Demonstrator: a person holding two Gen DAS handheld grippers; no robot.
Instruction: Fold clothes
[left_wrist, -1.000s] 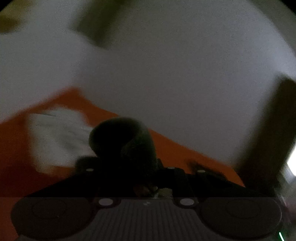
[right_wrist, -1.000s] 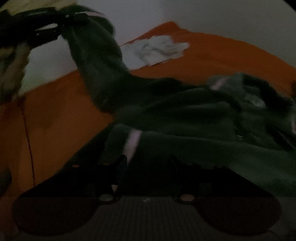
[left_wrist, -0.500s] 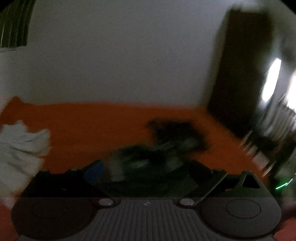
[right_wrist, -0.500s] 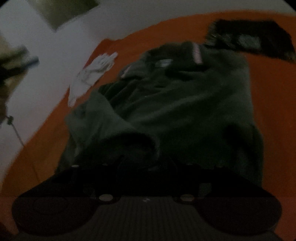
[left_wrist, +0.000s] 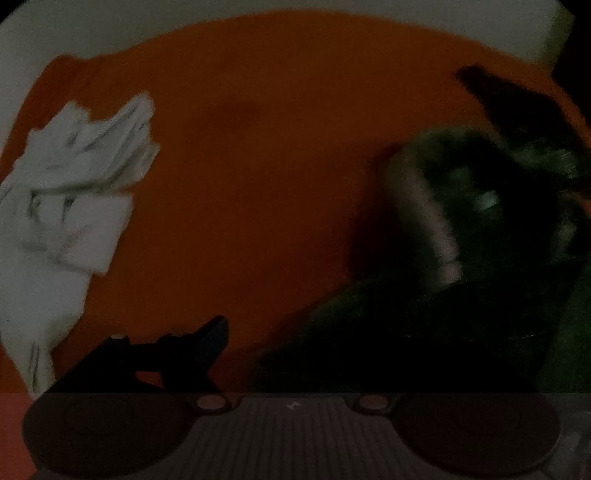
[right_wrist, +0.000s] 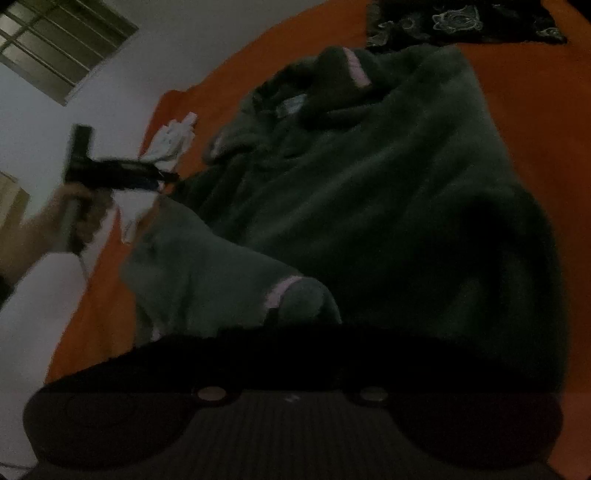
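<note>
Orange bed sheet (left_wrist: 258, 166), dim and blurred. Right gripper (right_wrist: 291, 328) closing, its jaws lost in shadow against the dark green jacket (right_wrist: 369, 192); grip unclear. Left gripper (left_wrist: 295, 347) closing with jaws apart, one finger (left_wrist: 207, 343) visible, the other hidden by jacket.

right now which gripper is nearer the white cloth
Left. The left gripper hangs just in front of the white cloth, jaws closing with nothing between them. The right gripper is farther off, closing at a cuff of the green sweater.

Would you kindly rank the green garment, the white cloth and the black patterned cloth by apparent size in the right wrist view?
1. green garment, by far
2. black patterned cloth, partly cropped
3. white cloth, partly hidden

Both smaller ones lie farther away, so their order is unsure.
</note>
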